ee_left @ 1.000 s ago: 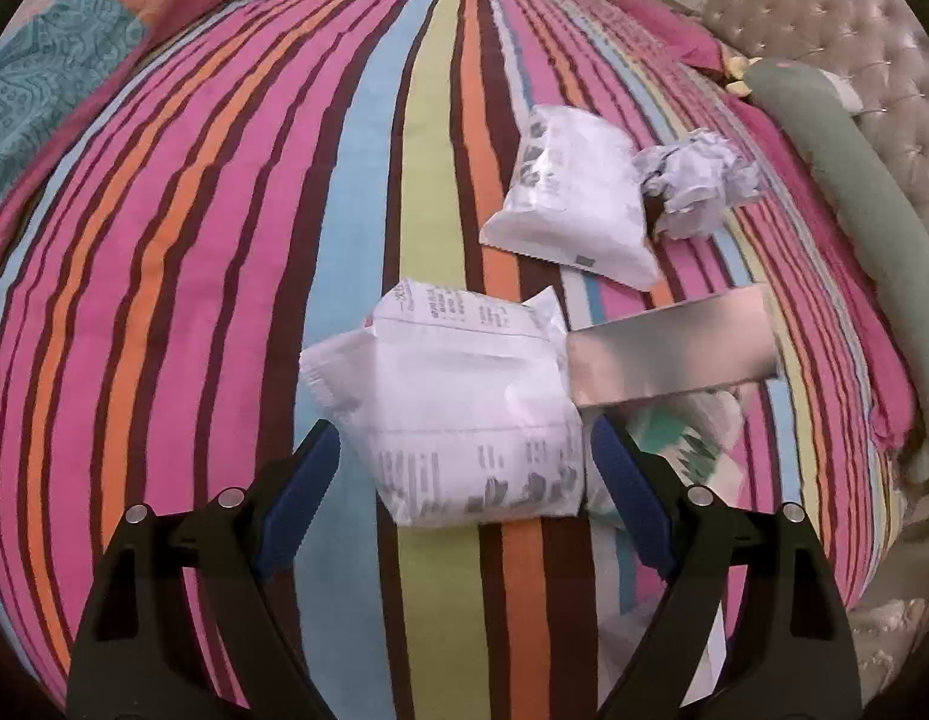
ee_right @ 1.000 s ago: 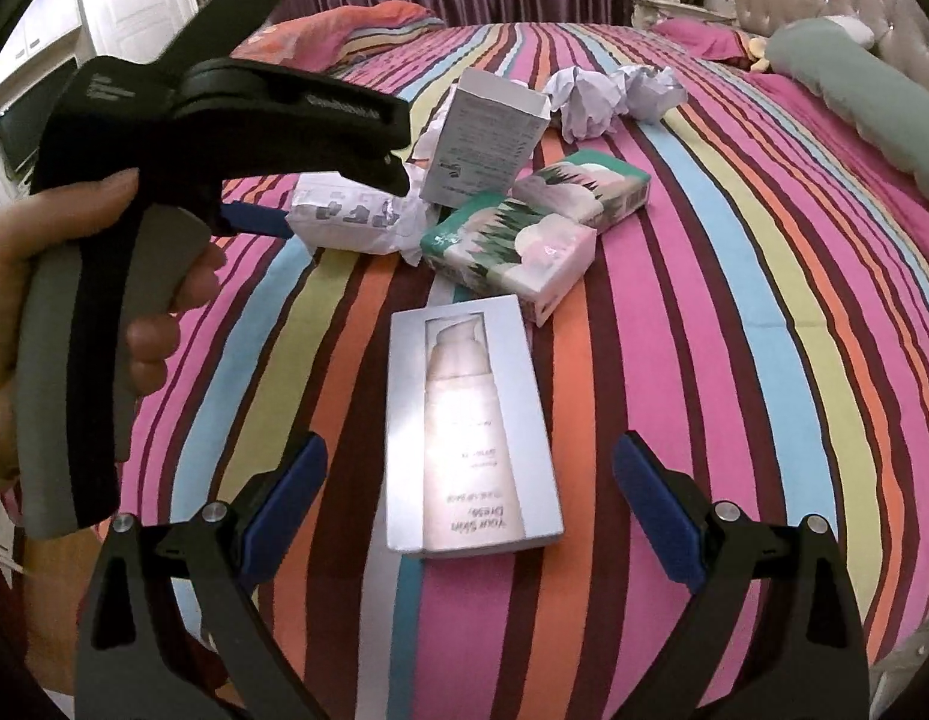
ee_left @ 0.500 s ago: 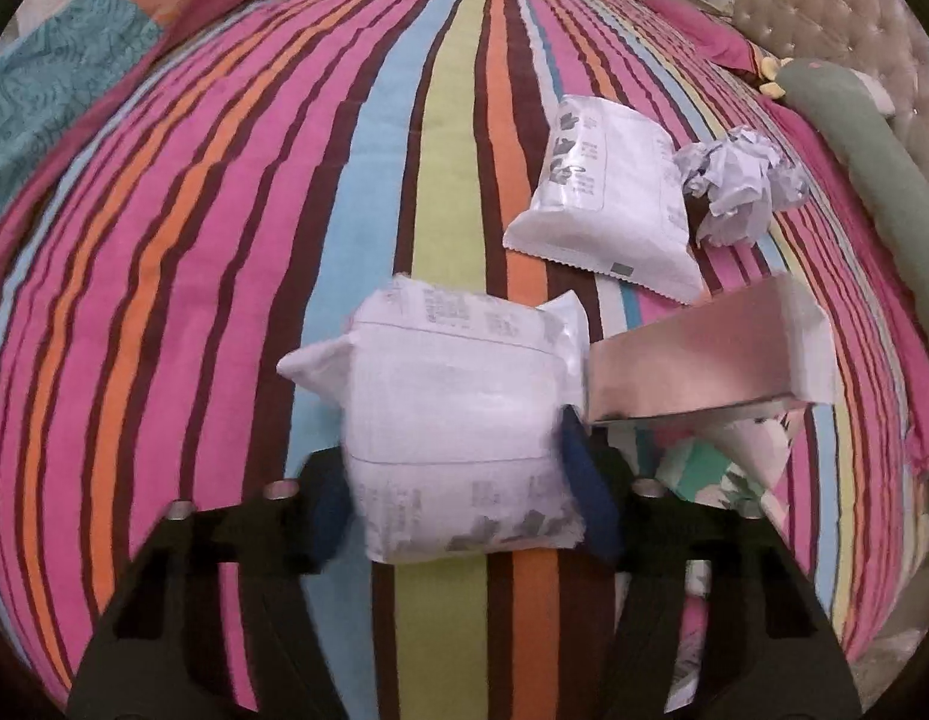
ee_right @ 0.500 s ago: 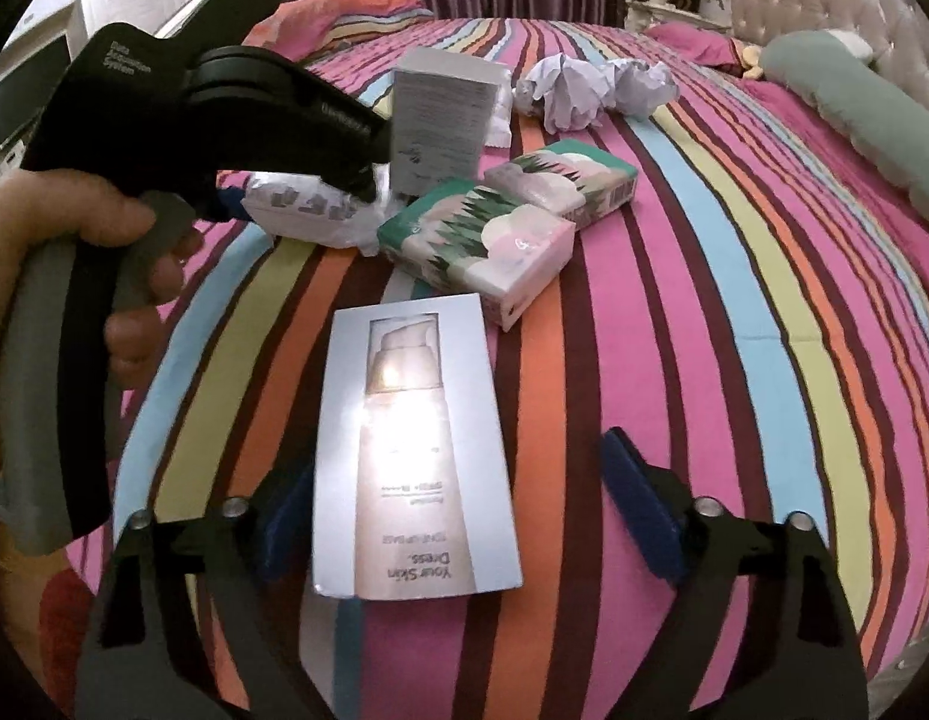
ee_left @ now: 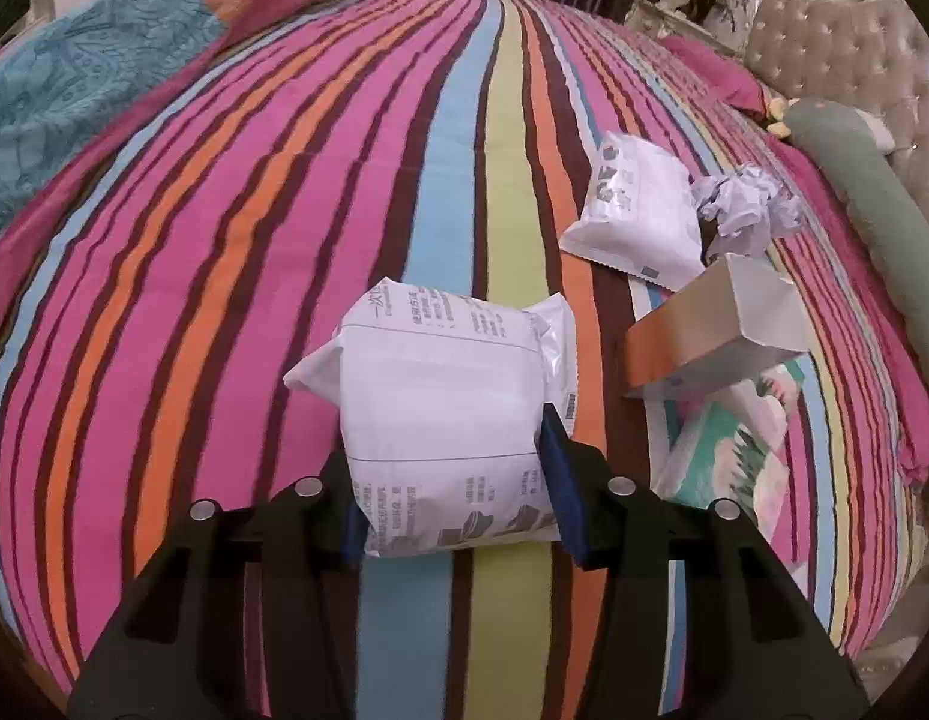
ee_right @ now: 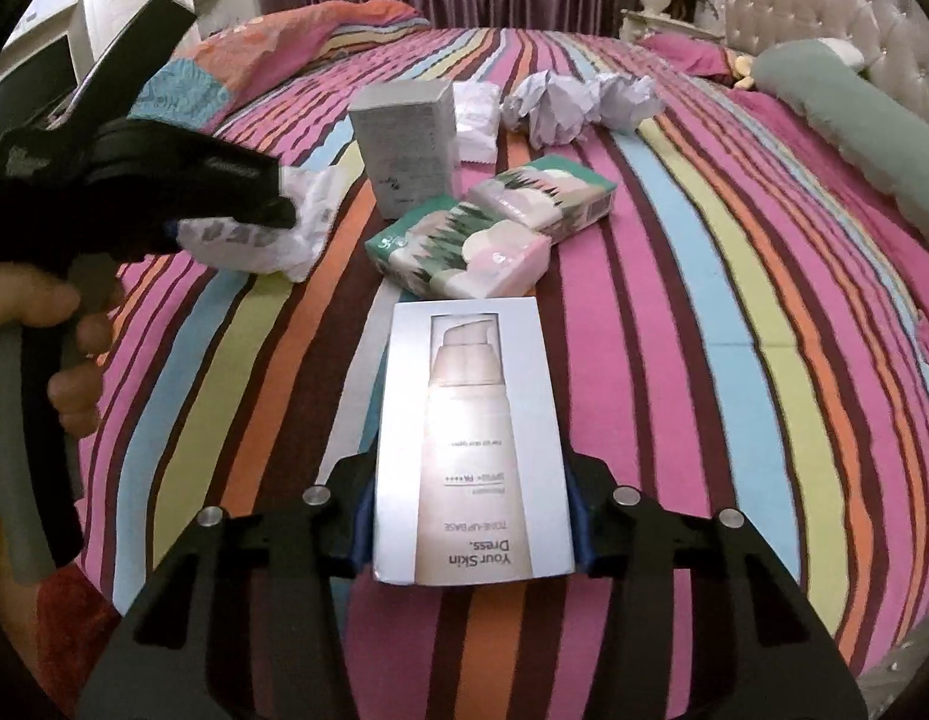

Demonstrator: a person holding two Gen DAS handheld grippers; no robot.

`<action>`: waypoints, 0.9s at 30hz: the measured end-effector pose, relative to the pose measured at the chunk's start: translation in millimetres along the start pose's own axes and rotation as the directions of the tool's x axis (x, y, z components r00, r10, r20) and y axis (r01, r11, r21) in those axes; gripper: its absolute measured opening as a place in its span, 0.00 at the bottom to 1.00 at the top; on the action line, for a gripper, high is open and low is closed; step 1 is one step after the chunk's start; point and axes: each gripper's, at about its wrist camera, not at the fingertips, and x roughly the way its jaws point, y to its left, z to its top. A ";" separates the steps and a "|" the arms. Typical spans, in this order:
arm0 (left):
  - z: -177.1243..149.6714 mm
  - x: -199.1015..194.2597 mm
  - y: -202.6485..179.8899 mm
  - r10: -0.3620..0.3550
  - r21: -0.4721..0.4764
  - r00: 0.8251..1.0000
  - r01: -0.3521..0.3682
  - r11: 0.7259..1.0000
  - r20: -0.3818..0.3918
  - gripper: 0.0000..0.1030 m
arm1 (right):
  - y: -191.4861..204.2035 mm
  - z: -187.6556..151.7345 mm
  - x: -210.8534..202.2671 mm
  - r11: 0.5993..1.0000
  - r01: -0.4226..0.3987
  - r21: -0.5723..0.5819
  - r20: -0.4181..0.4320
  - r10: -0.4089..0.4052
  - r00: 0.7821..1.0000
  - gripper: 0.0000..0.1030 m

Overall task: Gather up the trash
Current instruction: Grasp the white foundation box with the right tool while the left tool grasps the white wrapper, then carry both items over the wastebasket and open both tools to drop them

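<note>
Left wrist view: my left gripper (ee_left: pixel 458 492) is closing on the white packet (ee_left: pixel 446 420), near centre of the striped bedspread (ee_left: pixel 224 300). My right gripper (ee_right: pixel 470 516) clamps the cosmetics box (ee_right: pixel 473 450). I should lift both straight, squeezing gently.

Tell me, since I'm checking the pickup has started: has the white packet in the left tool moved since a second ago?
Yes. The white packet has shifted left, off the green stripe toward the blue one, away from the silver box.
</note>
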 end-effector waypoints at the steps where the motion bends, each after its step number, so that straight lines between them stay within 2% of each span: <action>1: -2.0 -4.1 1.4 -0.008 0.001 1.000 0.008 1.000 0.009 0.46 | -1.3 0.4 -1.7 1.000 0.006 0.001 0.007 -0.006 1.000 0.44; 10: -21.9 -35.3 2.7 -0.041 0.019 0.998 0.040 0.999 0.054 0.46 | -28.0 -0.2 -23.7 0.995 -0.018 0.100 0.046 0.014 0.999 0.44; 20: -69.3 -74.3 20.4 -0.074 0.002 0.995 0.074 0.997 0.070 0.46 | -59.9 -21.5 -48.3 0.969 -0.054 0.240 0.053 0.042 0.998 0.44; 27: -106.1 -94.6 28.6 -0.080 0.024 0.995 0.078 0.997 0.061 0.46 | -64.6 -34.2 -62.9 0.968 -0.055 0.244 0.055 0.042 0.998 0.44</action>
